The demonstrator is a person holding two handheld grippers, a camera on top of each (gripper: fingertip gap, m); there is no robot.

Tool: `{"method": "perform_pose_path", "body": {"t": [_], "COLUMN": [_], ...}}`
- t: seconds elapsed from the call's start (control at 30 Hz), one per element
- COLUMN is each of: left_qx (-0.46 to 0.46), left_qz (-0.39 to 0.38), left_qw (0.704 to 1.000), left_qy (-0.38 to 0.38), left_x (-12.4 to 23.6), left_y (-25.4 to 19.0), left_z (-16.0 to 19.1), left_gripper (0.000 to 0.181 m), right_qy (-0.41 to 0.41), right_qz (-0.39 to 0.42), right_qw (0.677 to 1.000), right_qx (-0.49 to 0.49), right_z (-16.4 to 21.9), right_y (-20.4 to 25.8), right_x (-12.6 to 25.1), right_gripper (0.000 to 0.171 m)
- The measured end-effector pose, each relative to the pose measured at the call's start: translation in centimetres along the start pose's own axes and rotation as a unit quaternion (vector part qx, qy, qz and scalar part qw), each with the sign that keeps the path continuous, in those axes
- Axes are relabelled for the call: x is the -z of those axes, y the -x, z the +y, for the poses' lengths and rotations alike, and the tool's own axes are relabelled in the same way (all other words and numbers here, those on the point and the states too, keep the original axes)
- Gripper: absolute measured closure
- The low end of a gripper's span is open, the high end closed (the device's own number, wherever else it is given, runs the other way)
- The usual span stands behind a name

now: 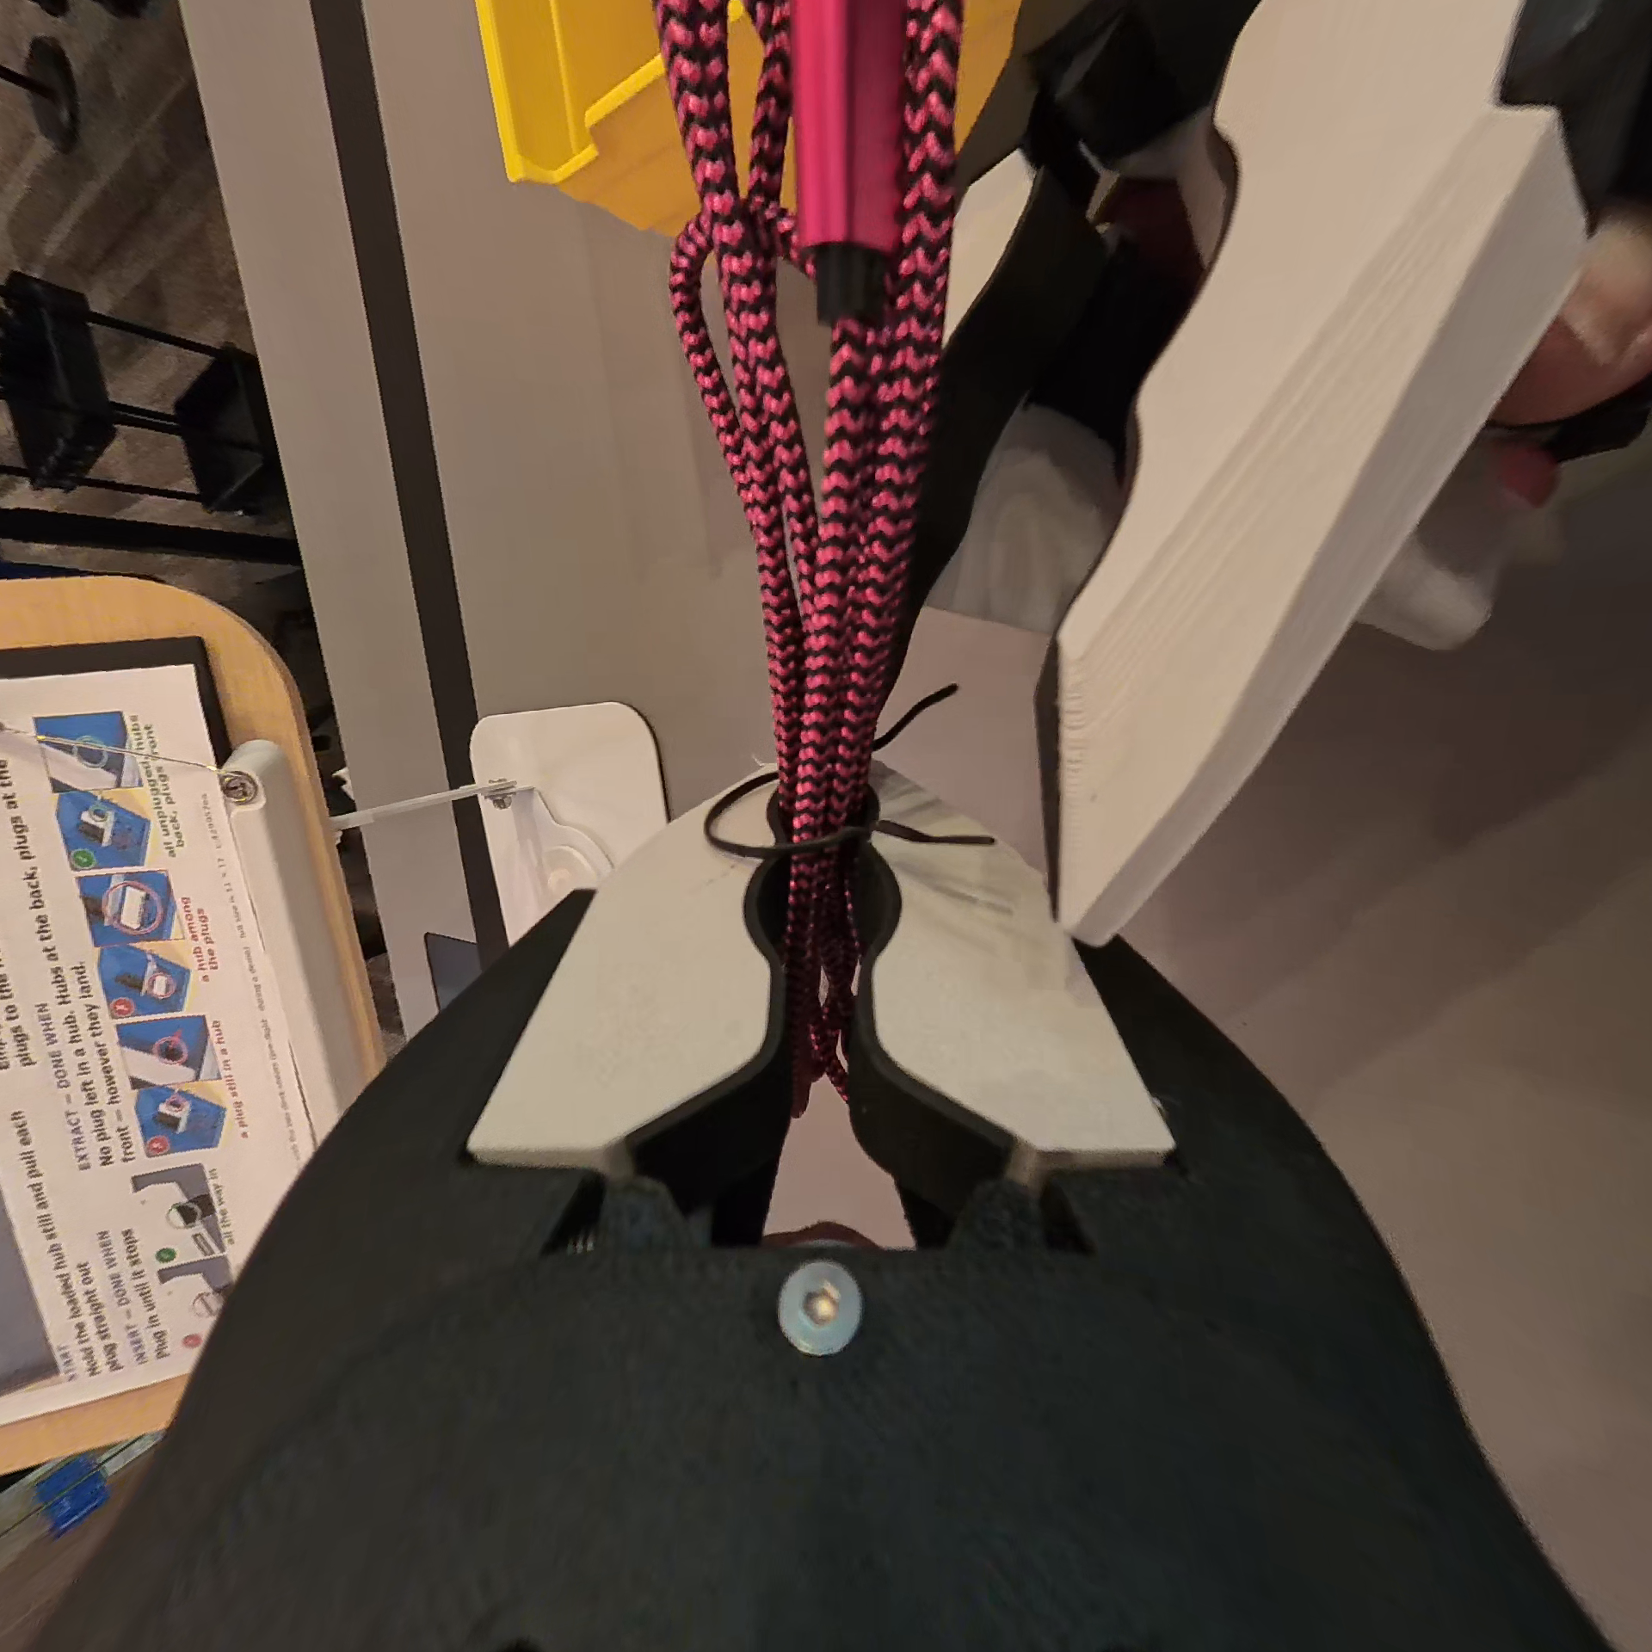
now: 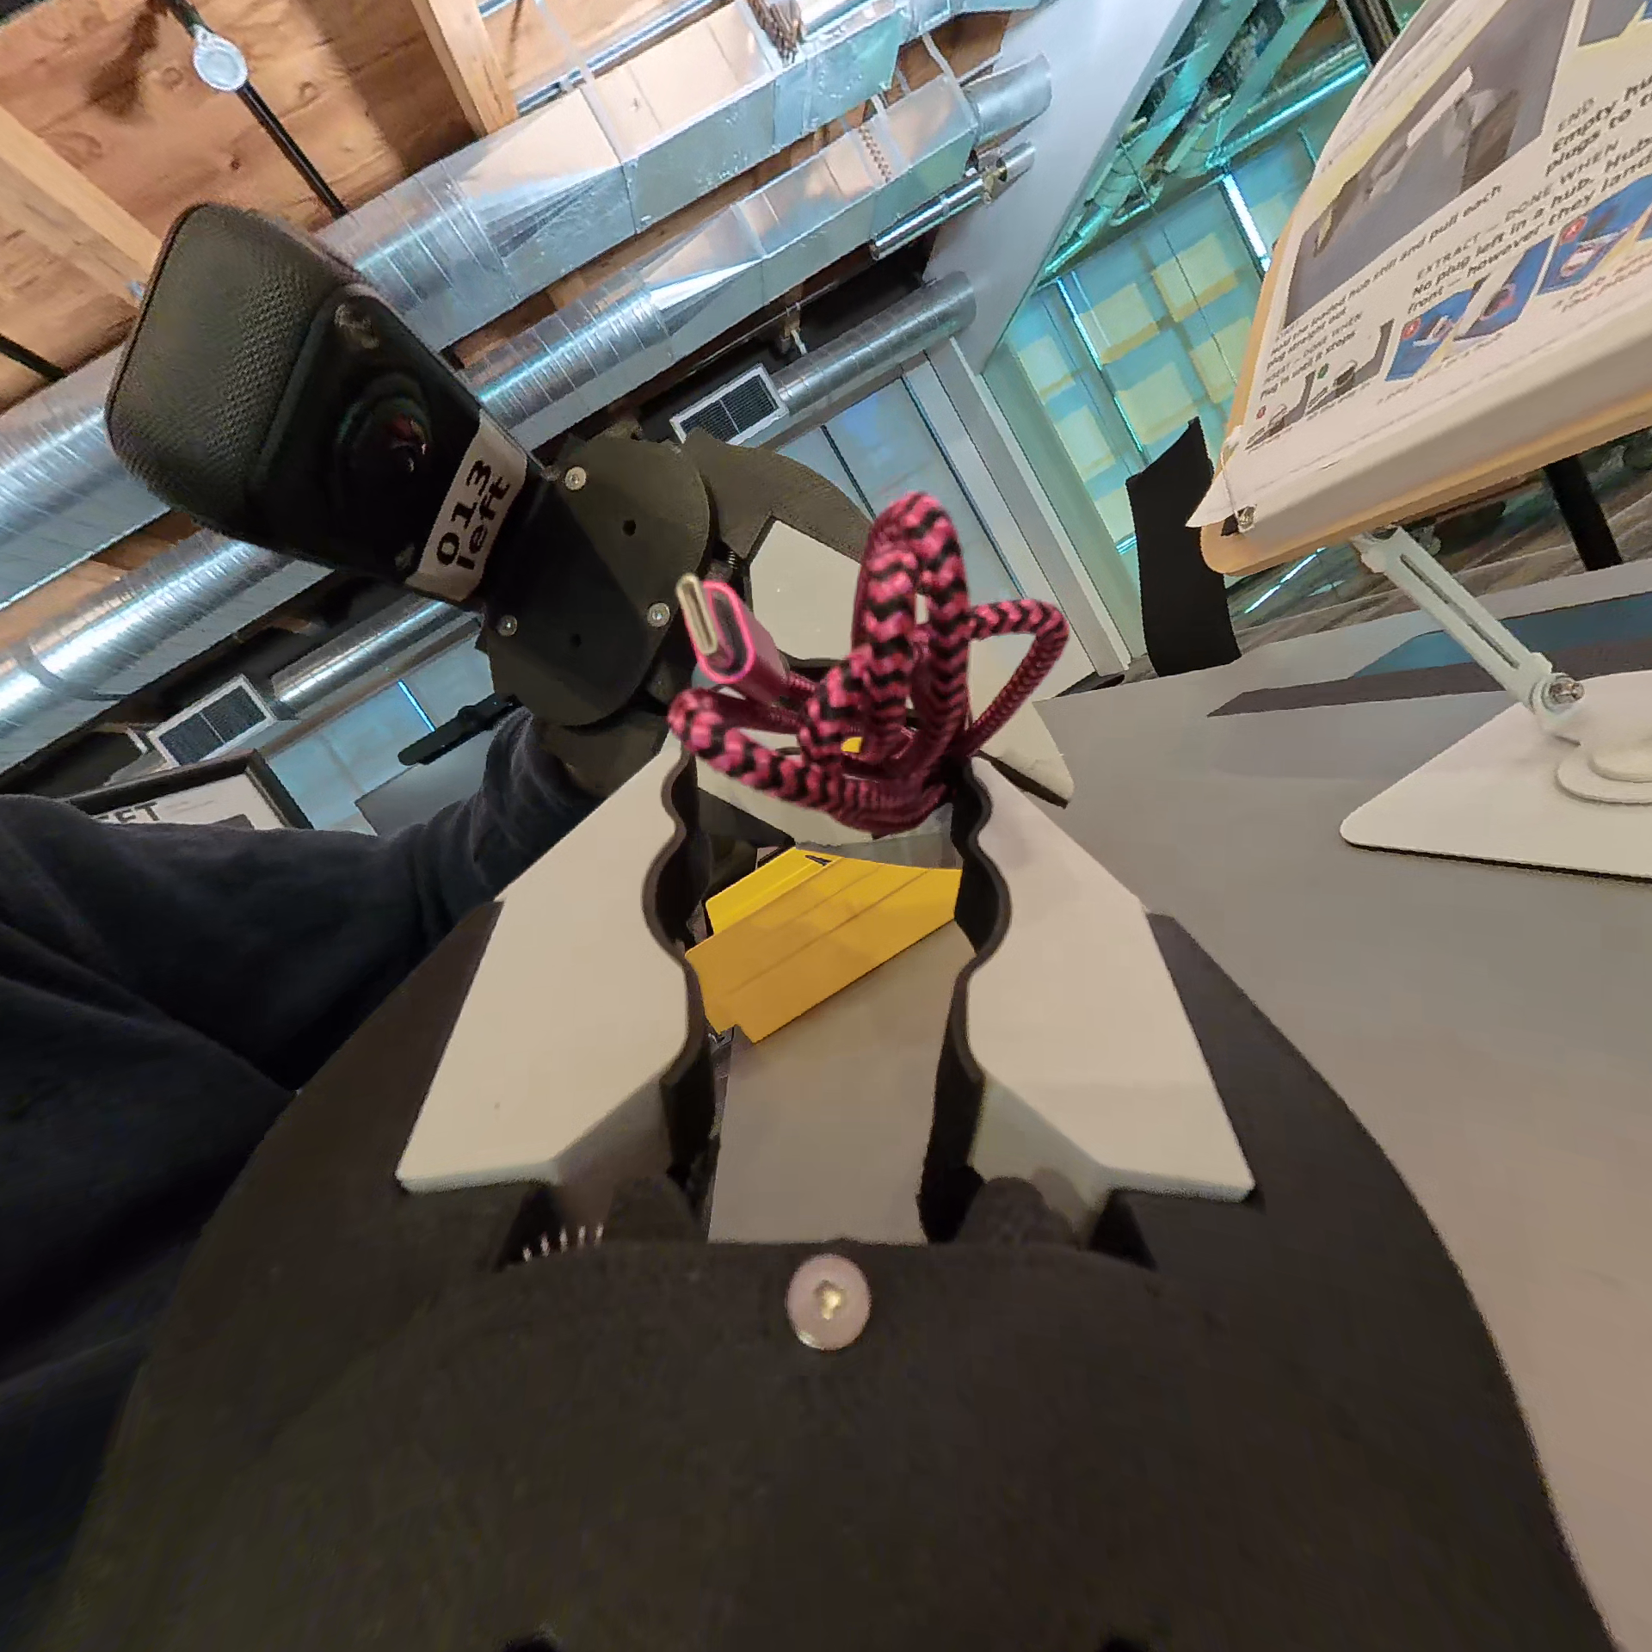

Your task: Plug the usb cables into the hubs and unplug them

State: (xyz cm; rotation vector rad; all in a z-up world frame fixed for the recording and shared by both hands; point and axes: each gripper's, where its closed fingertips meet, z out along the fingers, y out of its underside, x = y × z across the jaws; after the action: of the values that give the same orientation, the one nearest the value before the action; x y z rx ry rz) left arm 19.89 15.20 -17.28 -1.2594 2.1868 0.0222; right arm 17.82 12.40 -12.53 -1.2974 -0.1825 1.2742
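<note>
The pink and black braided USB cable [image 1: 840, 501] is bundled in loops and sits pinched in the left claw [image 1: 818, 858], up in the air above the desk [image 2: 1296, 939]. A thin black twist tie [image 1: 787, 836] goes round the bundle right at the claw tips. The lower end of the cable runs down between the two white fingers [image 1: 644, 1001] and gets hard to see in the dark gap. One pink metal plug [image 1: 849, 125] points away, and its tip is cut off by the top edge in the left wrist view. In the right wrist view the same plug [image 2: 729, 636] shows its small oval silver mouth.

The right claw [image 2: 827, 796] is spread wide with nothing in it, just beside the cable loops [image 2: 894, 679]. In the left wrist view the right claw is only a big white finger [image 1: 1296, 501], blurry at the edge.

Below sits a yellow bin [image 2: 822, 939], partly hidden behind the fingers. A printed instruction sheet [image 2: 1448, 223] rests on a tilted wooden board held by a white stand [image 2: 1502, 804] on the grey desk. A dark sleeve [image 2: 179, 939] fills the left side. No hub can be made out.
</note>
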Motion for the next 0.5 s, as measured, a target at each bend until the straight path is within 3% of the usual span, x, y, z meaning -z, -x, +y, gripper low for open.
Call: {"method": "perform_pose_path", "body": {"t": [0.5], "left_qx": [-0.005], "left_qz": [-0.013], "left_qw": [1.000], "left_qy": [0.008], "left_x": [-0.3], "left_y": [0.0], "left_z": [-0.3], "left_gripper": [0.174], "right_qy": [-0.003], "right_qz": [0.036], "right_qw": [0.999], "right_qx": [-0.004], "right_z": [0.1], "right_y": [-1.3], "right_x": [0.3], "right_gripper": [0.139]}}
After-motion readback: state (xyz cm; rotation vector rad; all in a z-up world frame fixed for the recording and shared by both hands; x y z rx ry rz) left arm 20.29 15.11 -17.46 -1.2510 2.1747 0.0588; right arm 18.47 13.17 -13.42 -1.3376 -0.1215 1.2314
